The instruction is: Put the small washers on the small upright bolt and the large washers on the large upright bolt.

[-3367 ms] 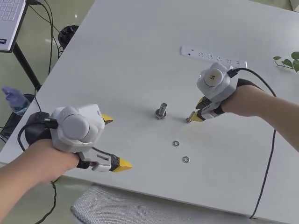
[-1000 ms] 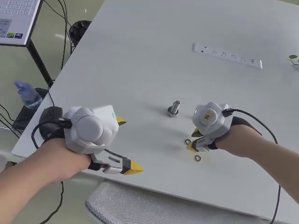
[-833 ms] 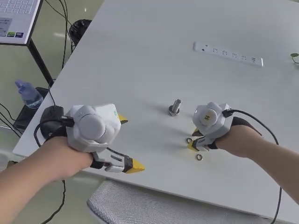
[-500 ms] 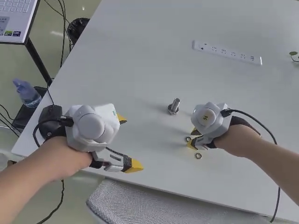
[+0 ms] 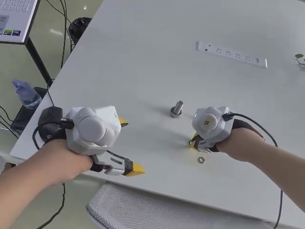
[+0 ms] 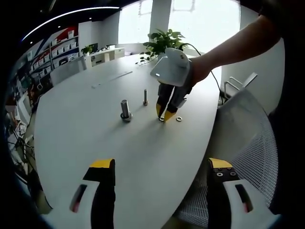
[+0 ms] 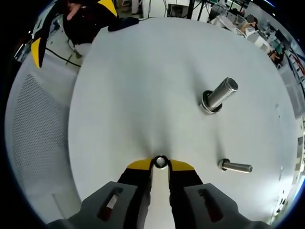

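Shiny metal washer [image 7: 160, 161], matt table [image 7: 133, 86]

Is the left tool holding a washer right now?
No, the left tool has its jaws wide apart with nothing between them; a washer is pinched in the right tool.

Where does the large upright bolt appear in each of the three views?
Head view: the large upright bolt at centre, up-left of the right gripper.
Left gripper view: the bolt left of centre, left of the right gripper.
Right gripper view: the bolt at upper right, beyond the gripper's tips.
Shared landmark: the right gripper, shut on a washer.
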The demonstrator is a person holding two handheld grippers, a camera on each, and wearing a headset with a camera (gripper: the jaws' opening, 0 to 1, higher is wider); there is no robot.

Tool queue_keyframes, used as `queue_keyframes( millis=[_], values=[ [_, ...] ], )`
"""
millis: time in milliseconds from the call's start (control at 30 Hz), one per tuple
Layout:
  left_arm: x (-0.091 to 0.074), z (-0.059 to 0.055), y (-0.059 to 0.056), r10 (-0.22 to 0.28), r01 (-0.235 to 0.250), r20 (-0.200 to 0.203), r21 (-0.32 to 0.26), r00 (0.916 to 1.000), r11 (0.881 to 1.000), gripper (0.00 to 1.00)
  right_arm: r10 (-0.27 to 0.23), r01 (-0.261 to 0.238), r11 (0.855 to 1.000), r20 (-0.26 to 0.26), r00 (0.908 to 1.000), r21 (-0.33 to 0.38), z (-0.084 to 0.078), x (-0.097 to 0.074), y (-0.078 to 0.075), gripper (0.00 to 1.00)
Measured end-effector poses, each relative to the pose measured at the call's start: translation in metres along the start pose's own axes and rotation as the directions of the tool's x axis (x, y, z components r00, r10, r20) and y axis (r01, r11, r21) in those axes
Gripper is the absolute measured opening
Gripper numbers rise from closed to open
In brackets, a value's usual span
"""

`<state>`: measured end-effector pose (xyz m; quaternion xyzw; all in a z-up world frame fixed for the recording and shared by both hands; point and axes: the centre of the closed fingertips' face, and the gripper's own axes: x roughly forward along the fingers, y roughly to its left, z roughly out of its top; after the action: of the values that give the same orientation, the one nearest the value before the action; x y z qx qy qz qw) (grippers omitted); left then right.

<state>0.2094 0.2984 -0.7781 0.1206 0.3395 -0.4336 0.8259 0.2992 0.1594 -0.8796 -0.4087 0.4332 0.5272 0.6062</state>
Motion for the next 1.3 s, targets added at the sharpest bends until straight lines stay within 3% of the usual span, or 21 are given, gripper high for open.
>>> queue_keyframes(
  millis=[300,500,833,1300],
  values=[
    [0.002,0.003,0.0,0.0,0.0,0.001,0.001,1.0,1.0,0.78,0.016,-0.016,1.0,-0.075,0.997,-0.002,0.0,0.001,-0.002,0.13],
    [0.002,0.005,-0.001,0.0,0.0,0.008,-0.005,1.0,1.0,0.77,0.053,-0.052,0.998,-0.025,0.9983,0.045,-0.002,-0.001,-0.003,0.12],
    [0.003,0.003,-0.004,0.004,-0.004,-0.001,-0.007,1.0,1.0,0.76,0.061,-0.059,0.997,-0.03,0.9977,0.054,-0.007,-0.01,-0.007,0.12],
    [0.007,0.009,-0.006,0.004,-0.004,0.007,0.0,1.0,1.0,0.76,0.031,-0.027,0.996,-0.048,0.9984,0.088,-0.027,-0.028,-0.024,0.12]
  ],
)
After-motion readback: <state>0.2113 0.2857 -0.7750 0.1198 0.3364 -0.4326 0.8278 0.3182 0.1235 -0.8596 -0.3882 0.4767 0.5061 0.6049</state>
